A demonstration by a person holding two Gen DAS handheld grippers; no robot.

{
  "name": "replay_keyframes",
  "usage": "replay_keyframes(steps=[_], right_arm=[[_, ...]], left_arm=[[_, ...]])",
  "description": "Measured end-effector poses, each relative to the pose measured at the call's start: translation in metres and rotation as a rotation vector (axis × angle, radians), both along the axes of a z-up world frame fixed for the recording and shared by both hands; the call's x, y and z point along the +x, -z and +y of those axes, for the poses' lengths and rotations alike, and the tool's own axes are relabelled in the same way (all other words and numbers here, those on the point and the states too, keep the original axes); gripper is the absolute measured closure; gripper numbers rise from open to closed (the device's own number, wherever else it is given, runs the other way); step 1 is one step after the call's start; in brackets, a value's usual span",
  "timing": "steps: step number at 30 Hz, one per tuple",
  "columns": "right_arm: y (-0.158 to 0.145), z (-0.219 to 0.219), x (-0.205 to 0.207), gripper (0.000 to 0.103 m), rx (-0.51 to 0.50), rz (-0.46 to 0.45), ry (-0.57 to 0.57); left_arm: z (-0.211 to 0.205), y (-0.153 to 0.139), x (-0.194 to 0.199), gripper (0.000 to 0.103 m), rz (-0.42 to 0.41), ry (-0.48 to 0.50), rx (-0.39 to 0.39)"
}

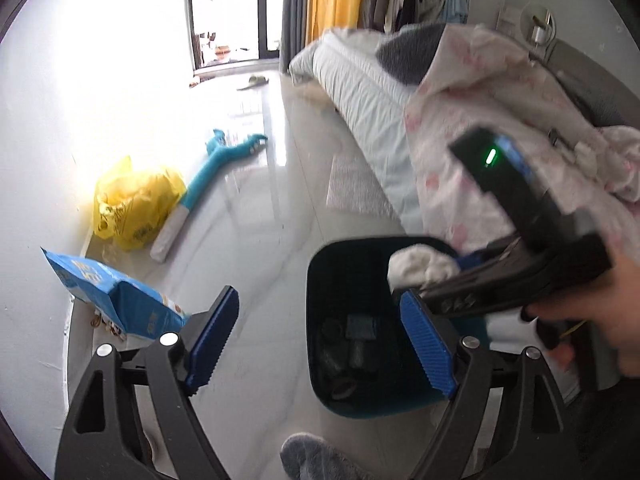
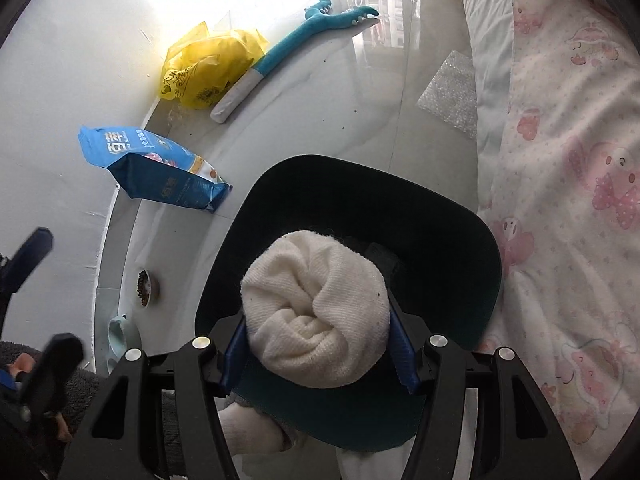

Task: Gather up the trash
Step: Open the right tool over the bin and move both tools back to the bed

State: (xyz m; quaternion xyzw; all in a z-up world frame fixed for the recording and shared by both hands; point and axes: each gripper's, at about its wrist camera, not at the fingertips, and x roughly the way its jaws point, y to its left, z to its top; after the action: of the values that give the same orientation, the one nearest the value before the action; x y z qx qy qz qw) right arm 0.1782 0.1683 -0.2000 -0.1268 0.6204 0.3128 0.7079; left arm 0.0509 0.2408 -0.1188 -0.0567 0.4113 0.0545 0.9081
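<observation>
Two grippers are in your hands, and only one is loaded. Your right gripper [image 2: 318, 354] has its blue ribbed pads pressed against both sides of a rolled wad of cream-white cloth [image 2: 316, 312], which bulges out past the fingertips. Directly beneath that wad is the mouth of the dark teal plastic waste bin [image 2: 452, 216]; the wad hangs over the near half of the opening, and whether it touches the rim you cannot tell from this angle.

Your left gripper [image 1: 320, 344] stands wide apart with nothing between its pads. The bin [image 1: 320, 280] lies ahead of it and a little to its right, with dark scraps in the bottom, and the right gripper [image 1: 404, 292] reaches in over the bin from the right, the white wad [image 1: 420, 266] at its tip.

Ahead and to the left of both grippers, by the wall, a blue printed foil pouch [image 2: 160, 168] stands on the pale glossy floor [image 2: 340, 128]. Farther on sit a crumpled yellow plastic bag [image 2: 208, 68] and a long teal plush toy [image 2: 288, 48]. To the right of the grippers runs a bed with a pink-patterned white quilt [image 2: 568, 200].
</observation>
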Motion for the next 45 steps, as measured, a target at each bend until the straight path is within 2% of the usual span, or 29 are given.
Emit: replay_keyframes(steps=[3,8,12,21,32,41,45], right_arm=[[0.007,0.0,-0.002,0.042,-0.027,0.004,0.0],[0.019,-0.004,-0.004,0.04,-0.065,0.016,-0.001],[0.018,-0.007,-0.003,0.03,-0.063,0.014,0.0],[0.005,-0.009,-0.004,0.024,-0.054,-0.028,-0.027],[-0.057,-0.029,-0.002,0.019,0.099,-0.246,-0.049],[-0.114,-0.071,0.01,0.018,0.139,-0.403,0.027],[-0.142,-0.096,0.017,0.016,0.126,-0.512,0.061]], left_arm=[[0.001,-0.021,0.0,0.013,-0.063,0.002,-0.007],[-0.005,-0.048,-0.001,0.011,-0.149,0.001,0.024],[-0.008,-0.068,-0.001,0.009,-0.204,-0.01,0.033],[-0.017,-0.089,0.007,0.007,-0.244,-0.016,0.021],[-0.04,-0.117,0.022,0.007,-0.311,0.039,-0.008],[-0.075,-0.13,0.044,0.006,-0.348,0.128,0.003],[-0.091,-0.133,0.059,0.006,-0.357,0.164,0.015]])
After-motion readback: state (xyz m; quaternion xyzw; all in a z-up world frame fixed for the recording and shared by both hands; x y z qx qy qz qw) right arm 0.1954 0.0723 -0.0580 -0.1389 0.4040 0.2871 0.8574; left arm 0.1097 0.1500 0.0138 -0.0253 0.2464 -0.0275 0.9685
